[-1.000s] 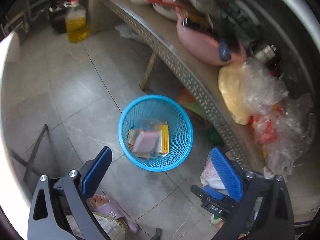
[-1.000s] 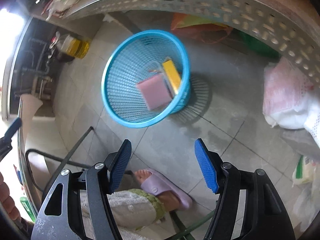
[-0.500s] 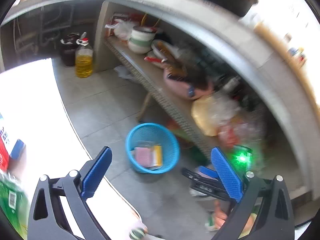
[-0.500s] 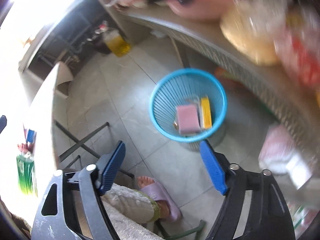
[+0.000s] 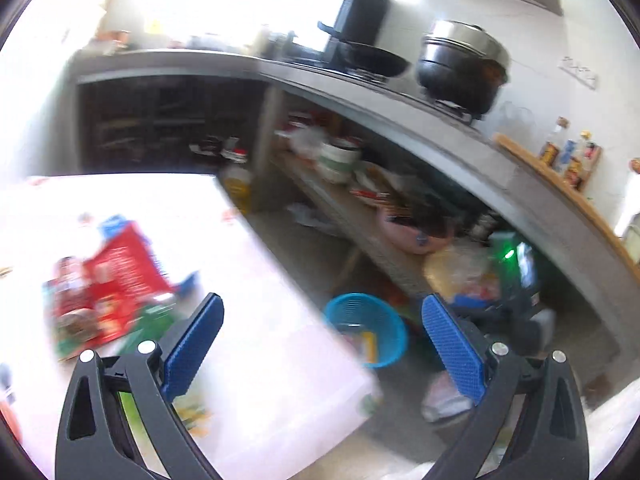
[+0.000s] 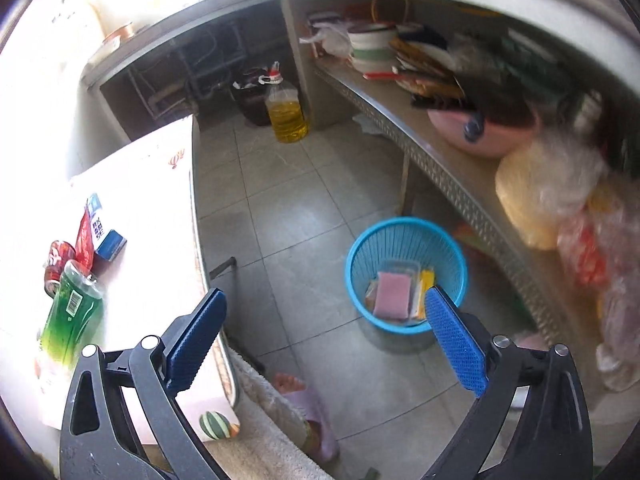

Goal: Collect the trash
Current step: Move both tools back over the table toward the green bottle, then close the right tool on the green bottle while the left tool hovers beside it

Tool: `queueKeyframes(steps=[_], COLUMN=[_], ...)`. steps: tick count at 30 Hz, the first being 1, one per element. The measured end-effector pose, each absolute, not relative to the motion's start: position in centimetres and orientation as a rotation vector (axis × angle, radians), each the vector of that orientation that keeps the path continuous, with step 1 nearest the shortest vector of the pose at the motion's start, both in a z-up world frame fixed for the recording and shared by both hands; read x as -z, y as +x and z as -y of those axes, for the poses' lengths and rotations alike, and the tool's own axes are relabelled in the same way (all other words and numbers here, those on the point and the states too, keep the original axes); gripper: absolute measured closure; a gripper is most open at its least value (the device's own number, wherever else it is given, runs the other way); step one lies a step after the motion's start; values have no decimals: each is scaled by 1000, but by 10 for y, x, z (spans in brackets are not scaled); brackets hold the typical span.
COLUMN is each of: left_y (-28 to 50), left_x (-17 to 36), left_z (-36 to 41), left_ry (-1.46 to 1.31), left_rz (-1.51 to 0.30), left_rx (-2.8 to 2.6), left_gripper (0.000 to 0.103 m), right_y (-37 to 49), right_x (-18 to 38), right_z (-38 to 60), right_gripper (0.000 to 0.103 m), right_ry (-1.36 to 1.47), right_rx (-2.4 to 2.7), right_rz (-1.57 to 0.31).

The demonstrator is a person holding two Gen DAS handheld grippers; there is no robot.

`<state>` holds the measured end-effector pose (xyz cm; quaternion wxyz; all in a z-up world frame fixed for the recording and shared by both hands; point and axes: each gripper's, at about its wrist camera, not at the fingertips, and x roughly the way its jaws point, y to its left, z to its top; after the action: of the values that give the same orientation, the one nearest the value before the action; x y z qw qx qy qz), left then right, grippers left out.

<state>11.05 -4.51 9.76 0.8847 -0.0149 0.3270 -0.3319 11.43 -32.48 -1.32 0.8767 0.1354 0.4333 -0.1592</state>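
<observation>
My right claw is opening, empty; green bottle lies lengthwise on the bench, off to its left.

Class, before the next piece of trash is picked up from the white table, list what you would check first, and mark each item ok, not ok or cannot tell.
1. Right claw empty, jaws opening: ok.
2. Left claw open and empty: ok.
3. Blue basket upright on the floor: ok.
4. Trash on the white table within view, green bottle, red can: ok.
5. Bottle emptied: cannot tell.
6. Person's foot clear of the basket: ok.
</observation>
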Motion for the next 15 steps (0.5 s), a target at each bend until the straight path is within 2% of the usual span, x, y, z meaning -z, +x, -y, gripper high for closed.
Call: queueKeyframes(steps=[8,15], left_y=[98,109], left_x=[-75,-60], left_z=[-33,-74], left_ry=[-128,-189], left_rz=[-727,-746], left_rx=[522,463], left_gripper=[6,6], right_y=[140,153], right_x=[-6,-13], right_z=[267,245], right_gripper=[8,8], right_ry=[46,132], right_rx=[256,27], right_rz=[-873,-860])
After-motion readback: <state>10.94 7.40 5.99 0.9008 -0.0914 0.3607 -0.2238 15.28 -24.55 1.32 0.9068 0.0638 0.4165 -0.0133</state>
